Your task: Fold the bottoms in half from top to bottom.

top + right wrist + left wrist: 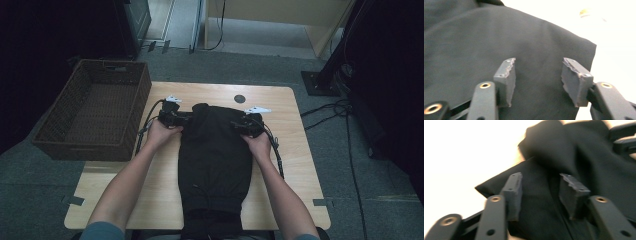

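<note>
Both grippers spread over the far end of a black garment

The left gripper (541, 195) and right gripper (537, 82) each stand with jaws apart, pads clear of the cloth, pinching nothing. Between and under them lies the black garment (215, 155), stretched down the middle of the tabletop (285, 165) from near its far edge to its near edge. A wicker basket (95, 112) sits off the tabletop's left edge.

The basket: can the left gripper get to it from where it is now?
Probably yes. The left gripper is open over the black cloth, holding nothing, and the basket stands just beside the table on that side, nothing between.
</note>
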`<state>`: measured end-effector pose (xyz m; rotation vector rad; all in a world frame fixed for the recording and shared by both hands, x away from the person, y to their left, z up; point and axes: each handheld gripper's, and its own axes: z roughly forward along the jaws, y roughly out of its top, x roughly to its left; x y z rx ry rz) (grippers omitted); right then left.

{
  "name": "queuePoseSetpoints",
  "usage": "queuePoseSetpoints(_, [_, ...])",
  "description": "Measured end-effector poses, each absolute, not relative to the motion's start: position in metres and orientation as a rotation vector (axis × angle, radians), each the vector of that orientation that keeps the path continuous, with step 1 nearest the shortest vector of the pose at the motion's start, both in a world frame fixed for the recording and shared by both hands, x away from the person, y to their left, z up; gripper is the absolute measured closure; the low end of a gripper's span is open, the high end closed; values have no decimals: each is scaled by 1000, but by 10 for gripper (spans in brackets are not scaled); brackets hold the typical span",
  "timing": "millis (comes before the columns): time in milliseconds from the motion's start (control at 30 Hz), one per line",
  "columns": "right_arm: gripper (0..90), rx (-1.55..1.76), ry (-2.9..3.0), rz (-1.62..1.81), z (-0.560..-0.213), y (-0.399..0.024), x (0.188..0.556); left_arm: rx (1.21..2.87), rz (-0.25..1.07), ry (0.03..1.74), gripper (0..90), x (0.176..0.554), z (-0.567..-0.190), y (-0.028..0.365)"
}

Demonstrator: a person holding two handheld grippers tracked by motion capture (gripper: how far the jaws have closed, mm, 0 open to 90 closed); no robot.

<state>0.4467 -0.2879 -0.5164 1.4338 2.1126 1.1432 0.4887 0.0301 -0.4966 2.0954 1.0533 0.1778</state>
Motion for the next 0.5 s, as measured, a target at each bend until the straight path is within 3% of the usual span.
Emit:
queuePoseSetpoints(100, [426,1451,2094,1126,-521,-284,451,2111,175,1059,421,491,-505,24])
queuePoseSetpoints(167, [437,1452,2090,1111,-521,-281,453,2101,197,1059,439,491,-506,21])
queuePoseSetpoints(233, [495,1427,2086,1059,-521,-277,451,2108,215,1032,577,490,-508,20])
queuePoseSetpoints(333, [696,1383,2107,1054,-521,-274,448,2124,209,1020,847,488,-509,21])
queuePoseSetpoints(400, [819,1362,2123,1066,-521,-274,446,2088,147,1059,883,488,-506,28])
queuePoseSetpoints(500, [861,1380,2137,1060,-519,-279,445,2017,122,1115,896,487,-499,46])
